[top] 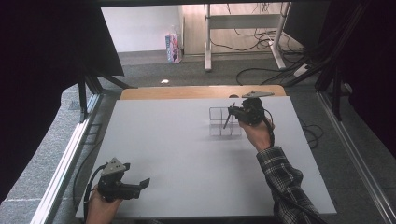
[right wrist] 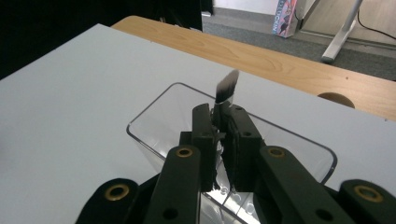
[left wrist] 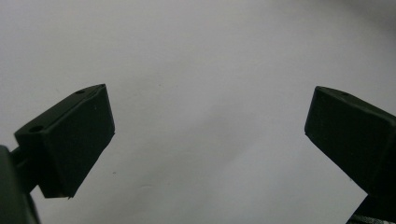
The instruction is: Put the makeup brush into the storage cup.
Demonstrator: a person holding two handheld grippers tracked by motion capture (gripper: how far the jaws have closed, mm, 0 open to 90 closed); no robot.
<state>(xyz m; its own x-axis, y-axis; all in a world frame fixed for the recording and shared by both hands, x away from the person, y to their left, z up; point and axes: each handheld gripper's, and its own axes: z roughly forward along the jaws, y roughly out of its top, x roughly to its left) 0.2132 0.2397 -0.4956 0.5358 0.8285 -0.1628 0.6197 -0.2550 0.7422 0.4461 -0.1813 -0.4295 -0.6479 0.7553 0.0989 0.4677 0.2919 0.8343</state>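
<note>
A white tabletop (top: 187,158) on a wooden desk stands in a room with grey carpet and trailing cables. Toward its far side sits a clear plastic organiser tray with rounded corners (right wrist: 154,116). The right gripper (right wrist: 220,140) has its jaws closed on a thin dark brush with a flat bristle tip (right wrist: 227,87), held over the tray. The brush looks light, stiff in the handle and soft at the tip, so the handle is the place to pinch. The left gripper (left wrist: 205,126) rests near the front edge, jaws wide apart and empty.
</note>
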